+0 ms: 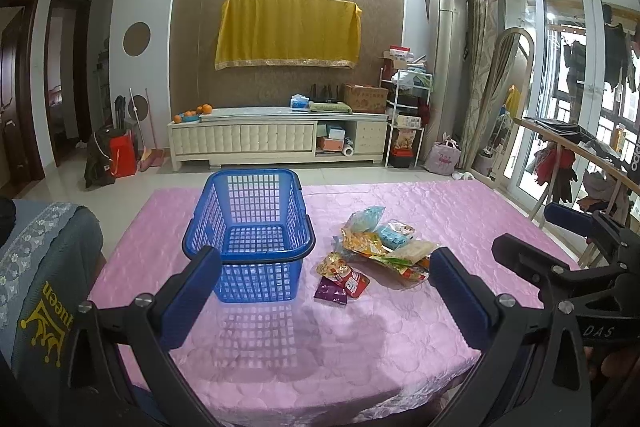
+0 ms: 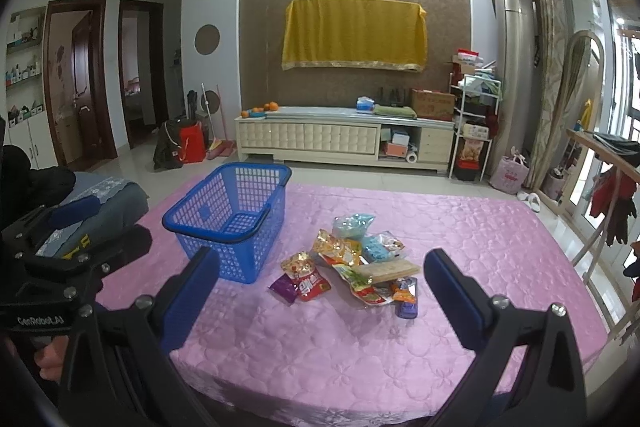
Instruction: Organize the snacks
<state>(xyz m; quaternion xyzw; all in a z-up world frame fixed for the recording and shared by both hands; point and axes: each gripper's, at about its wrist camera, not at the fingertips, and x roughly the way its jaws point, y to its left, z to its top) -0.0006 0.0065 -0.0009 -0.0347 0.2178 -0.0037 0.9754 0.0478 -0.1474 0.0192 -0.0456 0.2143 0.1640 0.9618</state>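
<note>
An empty blue plastic basket [image 1: 250, 227] [image 2: 232, 215] stands on the pink tablecloth [image 1: 360, 339] [image 2: 340, 347], left of centre. To its right lies a loose pile of snack packets [image 1: 380, 247] [image 2: 360, 259], among them a red packet [image 1: 352, 281] [image 2: 310, 283], a purple one [image 1: 330, 294] [image 2: 283, 287] and a light blue bag [image 1: 366, 219] [image 2: 352, 225]. My left gripper [image 1: 320, 275] hovers open above the near part of the table, nothing between its fingers. My right gripper [image 2: 320, 275] is open too, facing the pile from the near side.
A grey cushioned seat [image 1: 44, 267] [image 2: 100, 203] borders the table's left side. A wooden drying rack [image 1: 580, 163] [image 2: 600, 187] with clothes stands to the right. A white TV cabinet [image 1: 276, 139] lines the far wall across bare floor.
</note>
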